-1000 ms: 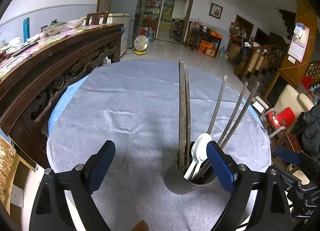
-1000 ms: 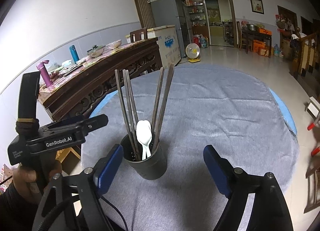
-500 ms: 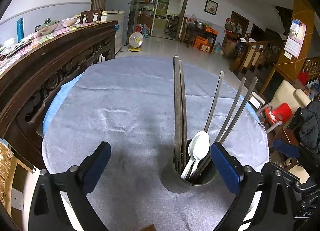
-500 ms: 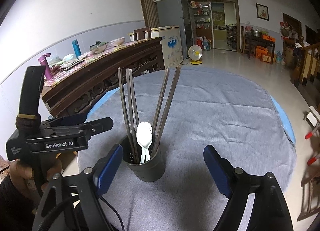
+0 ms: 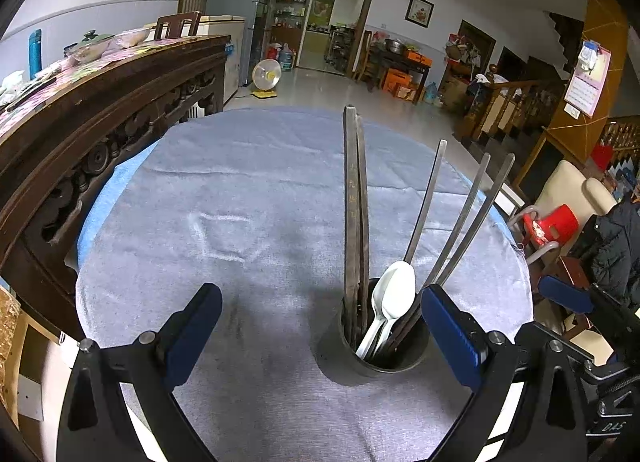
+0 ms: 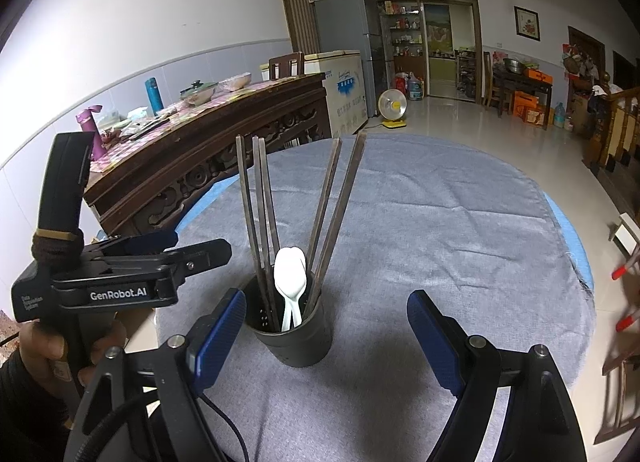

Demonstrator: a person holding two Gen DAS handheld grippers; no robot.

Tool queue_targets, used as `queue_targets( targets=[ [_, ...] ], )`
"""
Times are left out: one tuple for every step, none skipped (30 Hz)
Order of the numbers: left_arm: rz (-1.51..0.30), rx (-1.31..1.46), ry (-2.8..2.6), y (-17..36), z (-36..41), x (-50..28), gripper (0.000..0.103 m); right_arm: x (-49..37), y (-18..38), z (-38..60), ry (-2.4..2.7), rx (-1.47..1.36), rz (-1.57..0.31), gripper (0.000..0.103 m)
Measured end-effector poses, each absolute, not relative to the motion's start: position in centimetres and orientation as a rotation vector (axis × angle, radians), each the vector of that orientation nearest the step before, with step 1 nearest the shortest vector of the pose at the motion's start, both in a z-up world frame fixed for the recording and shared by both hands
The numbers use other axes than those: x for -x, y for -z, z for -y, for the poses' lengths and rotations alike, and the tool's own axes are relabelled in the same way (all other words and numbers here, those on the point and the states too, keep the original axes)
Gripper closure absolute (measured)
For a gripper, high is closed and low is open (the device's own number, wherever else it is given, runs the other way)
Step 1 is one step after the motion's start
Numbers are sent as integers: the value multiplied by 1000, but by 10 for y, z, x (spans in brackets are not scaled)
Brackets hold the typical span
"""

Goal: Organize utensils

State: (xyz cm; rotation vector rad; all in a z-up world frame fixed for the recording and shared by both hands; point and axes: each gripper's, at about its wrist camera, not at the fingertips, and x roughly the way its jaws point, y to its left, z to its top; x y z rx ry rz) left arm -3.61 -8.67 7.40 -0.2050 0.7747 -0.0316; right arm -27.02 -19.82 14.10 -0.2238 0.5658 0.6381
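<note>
both grippers, left (image 5: pixel 320 338) and right (image 6: pixel 326 336), gape wide, holding nothing; the cup (image 6: pixel 290 338) of chopsticks (image 6: pixel 256 214) and spoons (image 6: pixel 290 274) stands between them.

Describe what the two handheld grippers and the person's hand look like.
Both grippers, left gripper and right gripper, have black frames with blue finger pads. The left one's side reads GenRobot.AI in white. A black cable trails below. The hand wears a dark sleeve.
</note>
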Motion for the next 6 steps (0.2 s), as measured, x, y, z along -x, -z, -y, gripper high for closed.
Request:
queue_targets(
  targets=[
    [-775,206,41,-74,87,36,4,270,-141,198,-639,224,-566,17],
    [-774,210,48,-74,86,36,4,270,-141,198,-638,225,-566,17],
    [-773,210,51,-74,86,36,4,270,-141,197,-637,227,-566,17],
    [-774,209,54,-74,87,36,3,269,-141,197,-637,227,-567,17],
    [-776,209,59,-74,87,35,3,269,-141,197,-637,227,-568,17],
    [-778,208,61,-74,87,34,3,269,-141,196,-637,226,-568,17]
  ],
)
